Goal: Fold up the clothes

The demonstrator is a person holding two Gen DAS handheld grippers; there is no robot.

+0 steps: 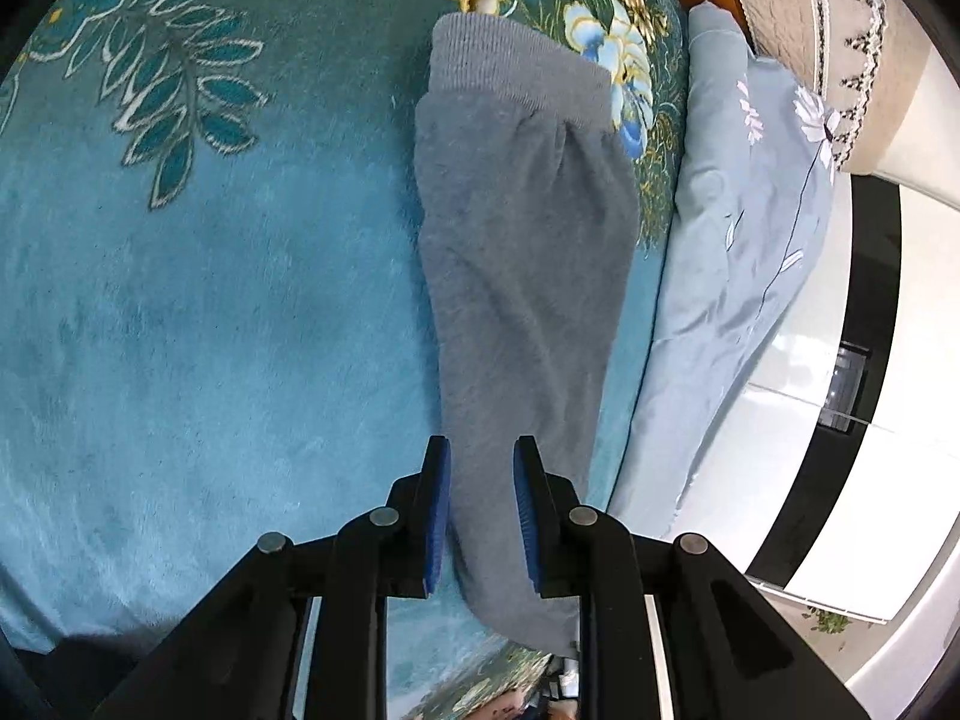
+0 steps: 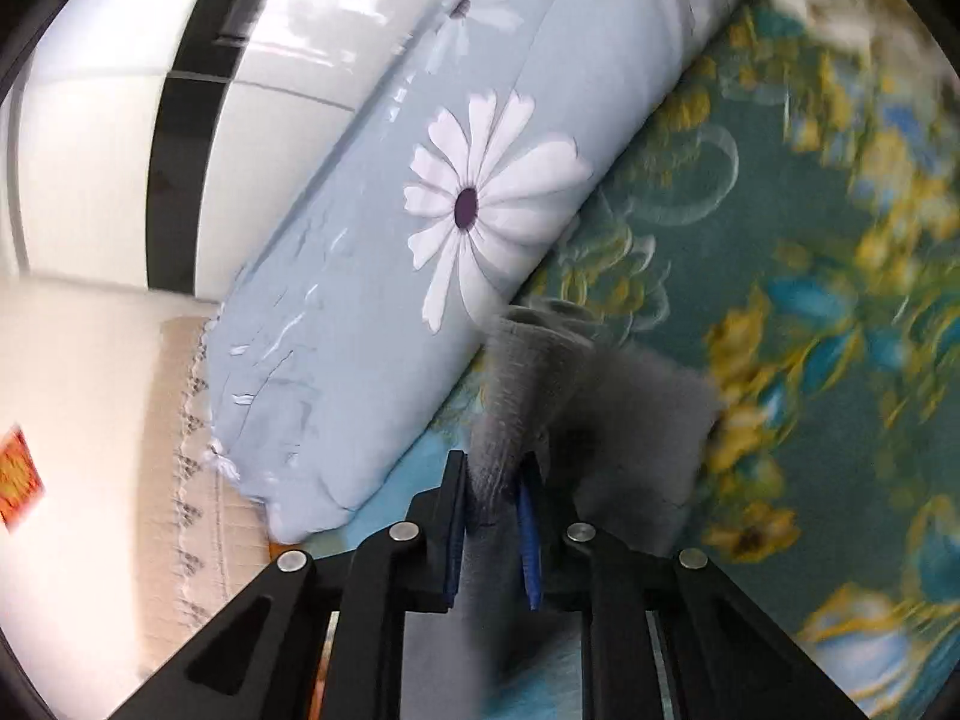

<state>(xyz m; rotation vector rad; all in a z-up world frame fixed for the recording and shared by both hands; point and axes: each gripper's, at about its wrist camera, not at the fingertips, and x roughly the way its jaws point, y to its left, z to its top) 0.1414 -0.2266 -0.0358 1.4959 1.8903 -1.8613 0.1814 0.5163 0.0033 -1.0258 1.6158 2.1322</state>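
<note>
From my remote station, the left wrist view shows my left hand-held gripper (image 1: 481,510) poised over a grey garment (image 1: 516,276), a long sleeve or trouser leg of fleecy knit. It lies stretched away from the camera across a teal blanket (image 1: 210,312) printed with leaves and gold-edged flowers, its ribbed cuff (image 1: 510,72) at the far end. The blue pads (image 1: 439,516) stand narrowly apart with the near end of the grey fabric running between them; I cannot tell whether they actually press on it. To the right of the garment, a pale blue quilt (image 1: 738,228) with white daisies lies bunched along the edge of the bed, and beyond it a white wardrobe with a black band (image 1: 840,360) stands against the wall.

In the right wrist view, which is blurred, my right hand-held gripper (image 2: 493,525) is clamped on a bunched fold of the same grey garment (image 2: 606,414): the cloth fills the narrow gap between the two pads and bulges up above the fingertips. The garment rests on the floral blanket (image 2: 780,228), just beside the rolled daisy quilt (image 2: 420,228), which runs diagonally across the upper left. A lace-trimmed beige cloth (image 2: 192,450) shows at lower left.
</note>
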